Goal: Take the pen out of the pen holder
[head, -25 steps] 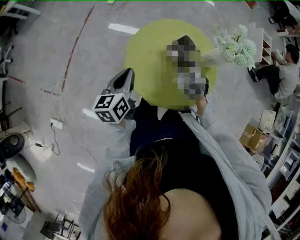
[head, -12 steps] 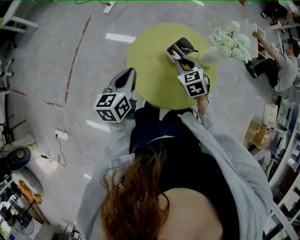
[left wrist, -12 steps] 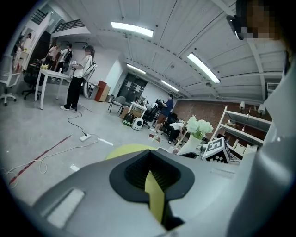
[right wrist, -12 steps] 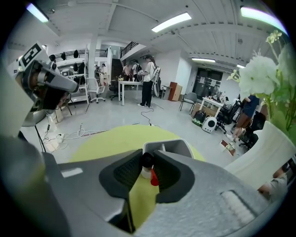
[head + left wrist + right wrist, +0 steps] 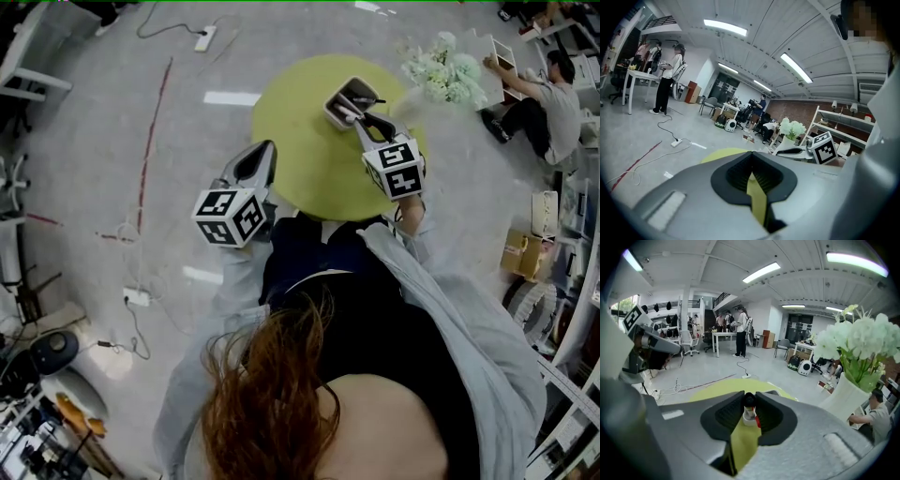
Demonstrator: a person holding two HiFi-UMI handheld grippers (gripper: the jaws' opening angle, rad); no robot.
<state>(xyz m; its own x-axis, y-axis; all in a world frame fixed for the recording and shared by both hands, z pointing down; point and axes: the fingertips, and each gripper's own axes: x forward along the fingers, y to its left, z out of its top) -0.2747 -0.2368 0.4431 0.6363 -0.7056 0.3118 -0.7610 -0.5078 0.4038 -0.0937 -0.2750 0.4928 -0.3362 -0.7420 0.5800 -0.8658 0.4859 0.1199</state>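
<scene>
Pinching a slim black-capped pen (image 5: 749,416) between ribbed fingers (image 5: 730,413) of the right gripper (image 5: 749,400), left gripper (image 5: 751,162) closed, empty.

Round green table (image 5: 295,141) on grey floor. At its far right edge, white vase of pale flowers (image 5: 439,73). Past that edge, seated person (image 5: 548,103) beside white shelf (image 5: 506,58). Left of table, white tape strip (image 5: 232,98) and red floor line (image 5: 155,122). Beyond its far left, power strip (image 5: 203,37) with cable.
</scene>
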